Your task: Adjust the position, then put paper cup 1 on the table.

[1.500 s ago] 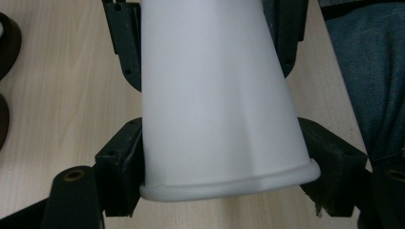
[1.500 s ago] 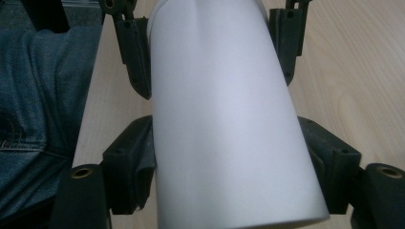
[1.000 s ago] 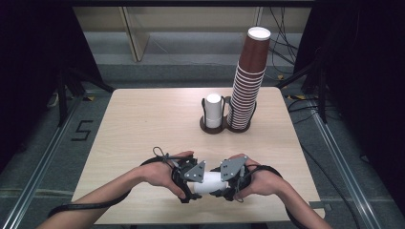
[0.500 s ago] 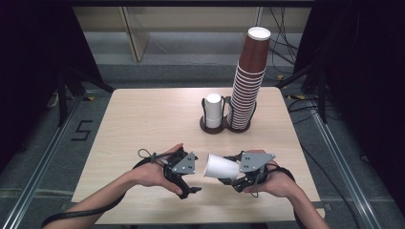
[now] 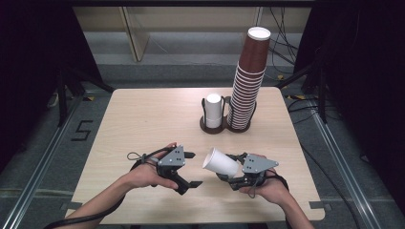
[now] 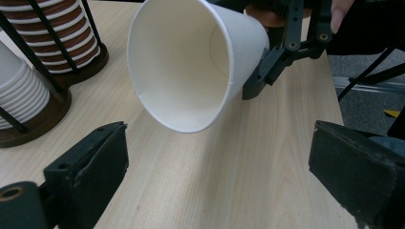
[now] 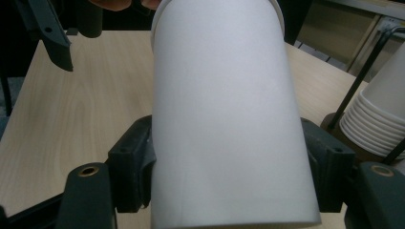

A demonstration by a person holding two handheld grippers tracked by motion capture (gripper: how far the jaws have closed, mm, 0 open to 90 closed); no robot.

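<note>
A second ago both hands met over the white paper cup at the near edge of the counter; since then they have drawn apart, and the cup has gone with the right tongs.

The left tongs (image 5: 190, 169) have just been opening, and their jaws stand wide with nothing between them, as the left gripper view shows, bare wood lying between the two black pads. The right tongs (image 5: 228, 172) are clamped on the white paper cup (image 5: 220, 162): in the right gripper view the black jaws press on both sides of the cup's lower wall.

The cup is a smooth, matt, tapered cone of thin paper with a rolled rim. It is held off the counter (image 5: 143, 119), tilted on its side, with the open mouth turned toward the left tongs and a clear gap between the two. In the left gripper view its pale, plain inside faces the camera.

The counter is light wood with a fine straight grain and rounded corners. Toward its far side stands a dark round holder (image 5: 224, 126) of thin black rods with two wells: one holds a short stack of white cups (image 5: 213, 109), the other a tall, slightly leaning stack of brown cups (image 5: 248, 81) with white rims, ribbed where the rims nest.
</note>
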